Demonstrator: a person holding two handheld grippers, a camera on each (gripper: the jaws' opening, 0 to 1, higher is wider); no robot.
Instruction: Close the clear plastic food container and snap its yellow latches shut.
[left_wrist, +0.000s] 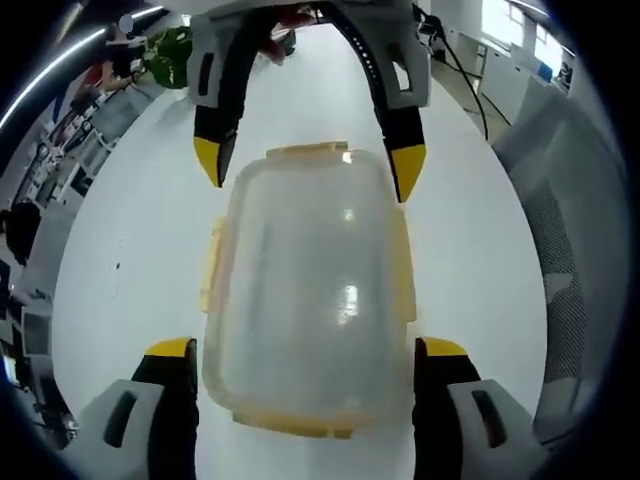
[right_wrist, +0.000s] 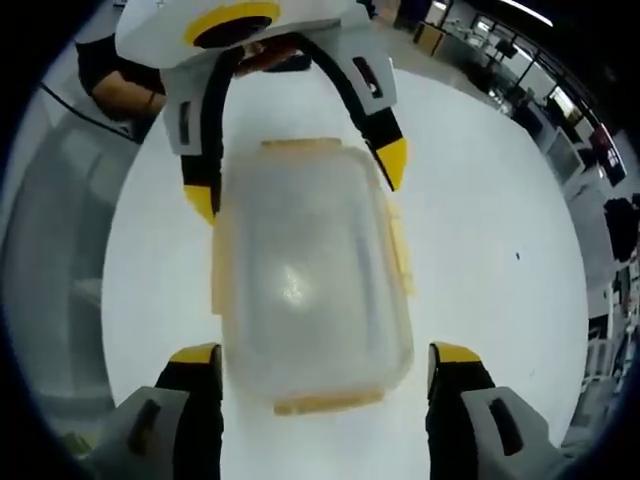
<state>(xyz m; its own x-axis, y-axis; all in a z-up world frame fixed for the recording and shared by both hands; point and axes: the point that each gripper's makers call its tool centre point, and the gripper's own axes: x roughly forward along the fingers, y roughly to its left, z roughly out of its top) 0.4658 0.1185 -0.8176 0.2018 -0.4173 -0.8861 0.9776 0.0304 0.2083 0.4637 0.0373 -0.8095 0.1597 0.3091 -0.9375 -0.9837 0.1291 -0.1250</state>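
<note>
- One clear plastic food container (left_wrist: 305, 290) lies on the white table (left_wrist: 130, 250), its lid on top; it sits between the two grippers, which face each other from its opposite short ends.
- Yellow latches rim the lid; in the left gripper view four can be counted, one on each side: far end (left_wrist: 305, 150), near end (left_wrist: 292, 425), left side (left_wrist: 211, 268), right side (left_wrist: 404, 275); whether any is snapped down cannot be told.
- Two grippers, each with two yellow-tipped jaws; the left gripper (left_wrist: 305, 350) has its jaws spread wide, one on either side of the container's near end, close beside the walls; contact cannot be made out.
- The right gripper (right_wrist: 325, 355) is likewise spread, straddling its own end of the container (right_wrist: 305, 270); in the left gripper view it (left_wrist: 310, 165) comes in from the top, tips flanking the far end.
- The container's contents are hazy behind the cloudy lid and glare; the right gripper view is blurred; the jaws are cut off at the bottom of each view.
</note>
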